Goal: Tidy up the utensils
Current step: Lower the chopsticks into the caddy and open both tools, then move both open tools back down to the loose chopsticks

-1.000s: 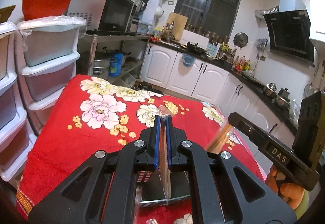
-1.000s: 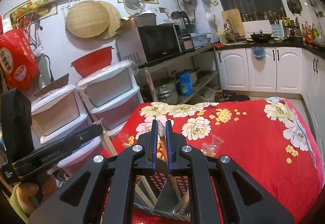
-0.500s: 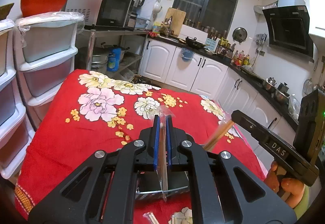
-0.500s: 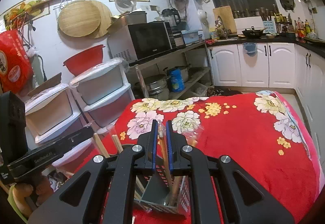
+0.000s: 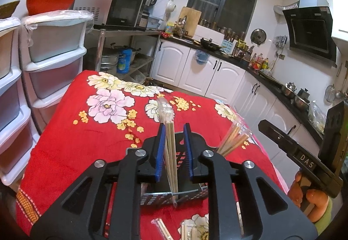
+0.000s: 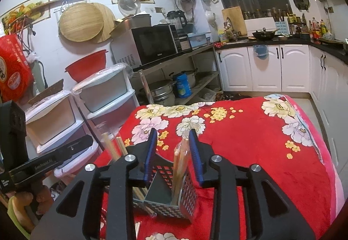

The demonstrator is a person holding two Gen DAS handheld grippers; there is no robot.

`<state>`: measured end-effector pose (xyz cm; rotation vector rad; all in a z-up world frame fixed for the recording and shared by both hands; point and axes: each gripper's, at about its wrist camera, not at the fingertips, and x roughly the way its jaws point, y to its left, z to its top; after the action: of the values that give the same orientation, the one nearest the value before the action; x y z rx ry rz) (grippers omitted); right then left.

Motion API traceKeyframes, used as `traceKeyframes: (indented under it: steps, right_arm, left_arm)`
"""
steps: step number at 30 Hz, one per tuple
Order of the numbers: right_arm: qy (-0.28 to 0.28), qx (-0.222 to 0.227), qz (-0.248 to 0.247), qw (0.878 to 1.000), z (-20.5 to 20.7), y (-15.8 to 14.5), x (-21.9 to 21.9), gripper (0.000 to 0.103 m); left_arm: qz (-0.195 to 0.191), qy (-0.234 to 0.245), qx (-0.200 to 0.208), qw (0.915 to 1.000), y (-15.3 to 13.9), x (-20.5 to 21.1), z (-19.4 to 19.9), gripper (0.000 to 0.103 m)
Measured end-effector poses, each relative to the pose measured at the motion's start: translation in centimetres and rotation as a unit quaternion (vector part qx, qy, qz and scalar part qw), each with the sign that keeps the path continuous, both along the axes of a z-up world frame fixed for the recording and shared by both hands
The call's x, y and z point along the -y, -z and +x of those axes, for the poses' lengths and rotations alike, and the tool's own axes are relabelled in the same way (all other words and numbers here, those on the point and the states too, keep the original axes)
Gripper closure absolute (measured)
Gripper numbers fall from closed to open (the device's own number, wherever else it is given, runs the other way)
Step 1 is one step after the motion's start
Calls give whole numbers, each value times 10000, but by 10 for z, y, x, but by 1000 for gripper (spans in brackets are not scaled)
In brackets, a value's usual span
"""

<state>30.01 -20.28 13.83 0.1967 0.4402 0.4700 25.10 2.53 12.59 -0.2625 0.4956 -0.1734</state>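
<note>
A perforated metal utensil caddy (image 5: 191, 195) (image 6: 187, 192) stands on the red flowered cloth. My left gripper (image 5: 173, 131) is open; a plastic-wrapped chopstick pair (image 5: 170, 148) stands upright between its jaws, its lower end in the caddy. My right gripper (image 6: 173, 137) is open around another wrapped pair (image 6: 180, 166) that stands in the caddy's right compartment. More wrapped chopsticks (image 5: 232, 139) lean in the caddy's far side; they also show in the right wrist view (image 6: 113, 146).
Loose wrapped chopsticks (image 5: 163, 229) lie on the cloth near the front edge. Stacked plastic drawers (image 5: 52, 61) stand left of the table. A metal shelf with a microwave (image 6: 154, 44) and white cabinets (image 6: 280, 68) lie beyond.
Both grippers have opened from shut and let go of their chopstick pairs, which now stand in the caddy. Both grippers have dropped closer to the caddy.
</note>
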Motion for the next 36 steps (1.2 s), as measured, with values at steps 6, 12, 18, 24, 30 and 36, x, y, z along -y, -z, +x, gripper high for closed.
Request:
traceKeyframes:
  steps: [6, 12, 18, 24, 30, 36]
  right_arm:
    - [5, 34, -13, 10000, -13, 0, 6, 59]
    - [48, 80, -30, 10000, -27, -1, 12, 51]
    - [71, 48, -76, 9999, -37, 2, 16, 46]
    - [109, 40, -131, 9998, -48, 5, 21, 42]
    - [128, 43, -209, 9997, -57, 9, 24, 39]
    - [132, -62, -279, 9995, -63, 18, 26, 38]
  left_arm:
    - [-43, 0, 56, 10000, -4, 1, -12, 77]
    - [-62, -8, 133, 9999, -8, 3, -26, 59]
    - [-71, -1, 165, 9998, -9, 4, -34, 42]
    - [-167, 72, 160, 9997, -8, 6, -47, 27]
    - [-125, 125, 167, 9997, -5, 11, -61, 17]
    - [-102, 180, 105, 9997, 2, 14, -70, 13]
